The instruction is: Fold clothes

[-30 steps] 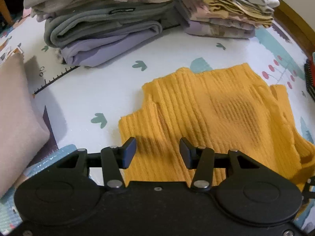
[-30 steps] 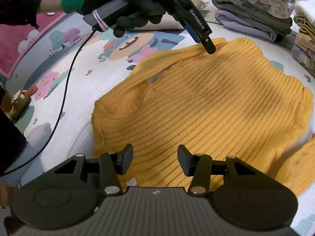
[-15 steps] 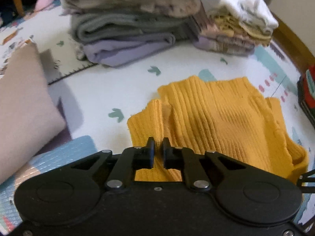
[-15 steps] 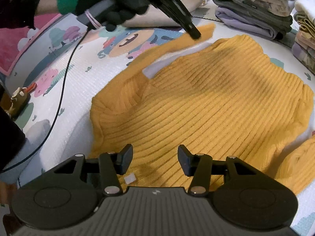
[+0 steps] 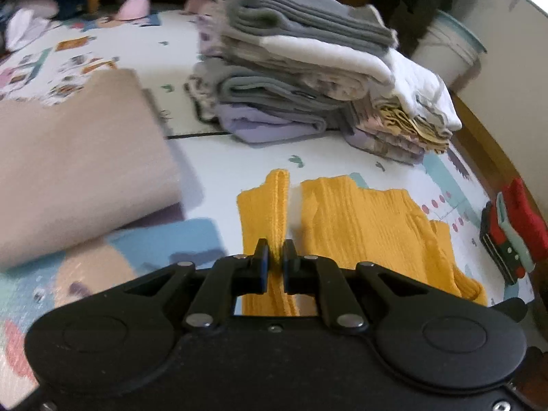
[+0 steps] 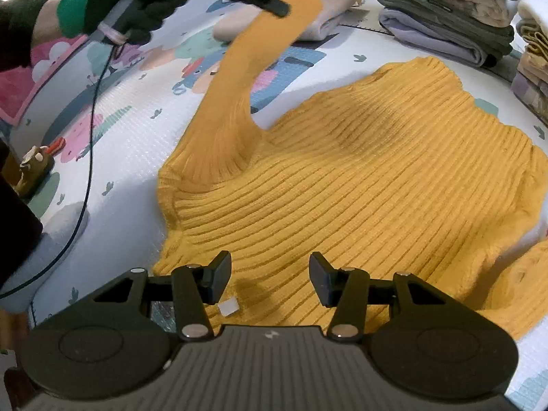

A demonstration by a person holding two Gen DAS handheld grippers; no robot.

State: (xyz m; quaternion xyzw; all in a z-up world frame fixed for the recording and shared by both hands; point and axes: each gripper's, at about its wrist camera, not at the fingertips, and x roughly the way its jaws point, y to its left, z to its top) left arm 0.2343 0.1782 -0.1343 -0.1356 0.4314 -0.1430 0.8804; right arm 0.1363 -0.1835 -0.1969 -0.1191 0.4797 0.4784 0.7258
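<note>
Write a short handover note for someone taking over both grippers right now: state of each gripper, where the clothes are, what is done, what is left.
Left gripper: shut on the yellow sweater's sleeve, lifted off the play mat.
Right gripper: open, empty, above the sweater body, which lies flat.
Done: folded stacks beyond the sweater.
Left: probably lay the sleeve across the body, then fold the other side and the body.

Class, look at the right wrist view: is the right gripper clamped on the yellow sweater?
No, the right gripper hangs open above the yellow sweater, touching nothing.
</note>
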